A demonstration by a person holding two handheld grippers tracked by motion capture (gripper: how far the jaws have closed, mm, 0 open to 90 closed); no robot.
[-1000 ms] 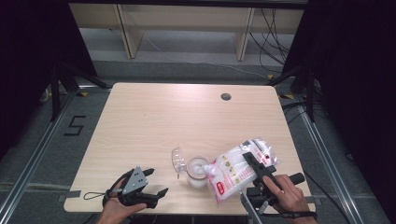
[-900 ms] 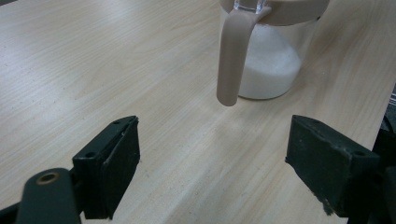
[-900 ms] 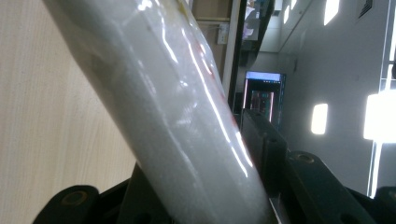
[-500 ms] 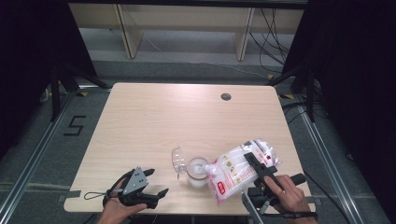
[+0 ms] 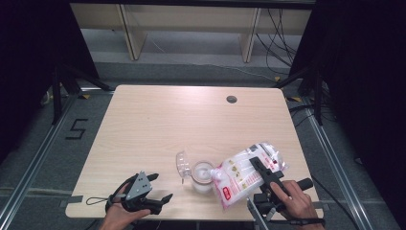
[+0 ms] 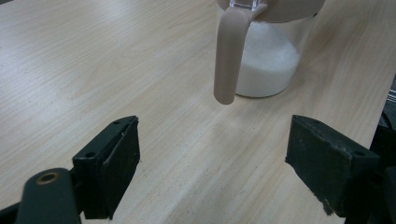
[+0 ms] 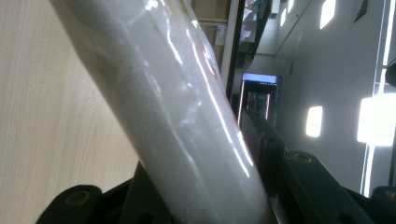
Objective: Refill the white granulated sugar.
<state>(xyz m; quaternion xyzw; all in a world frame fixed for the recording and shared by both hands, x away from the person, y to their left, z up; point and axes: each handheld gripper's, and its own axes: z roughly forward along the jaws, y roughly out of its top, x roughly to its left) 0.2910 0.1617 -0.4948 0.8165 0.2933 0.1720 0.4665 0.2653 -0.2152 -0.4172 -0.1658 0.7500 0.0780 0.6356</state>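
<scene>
- On the pale wooden table (image 5: 158,124), our left gripper (image 6: 219,172) rests open, the jar (image 6: 268,60) just beyond its fingertips.
- Our right gripper (image 5: 262,171) clamps the tilted bag (image 5: 244,175); a slack grip could spill grains past the jar's mouth.

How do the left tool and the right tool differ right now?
The left tool is open with nothing between its jaws; the right tool is shut on the white bag. The left tool sits low over the table, apart from the jar; the right tool tilts the bag's mouth to the jar. Each is held in one hand.
</scene>
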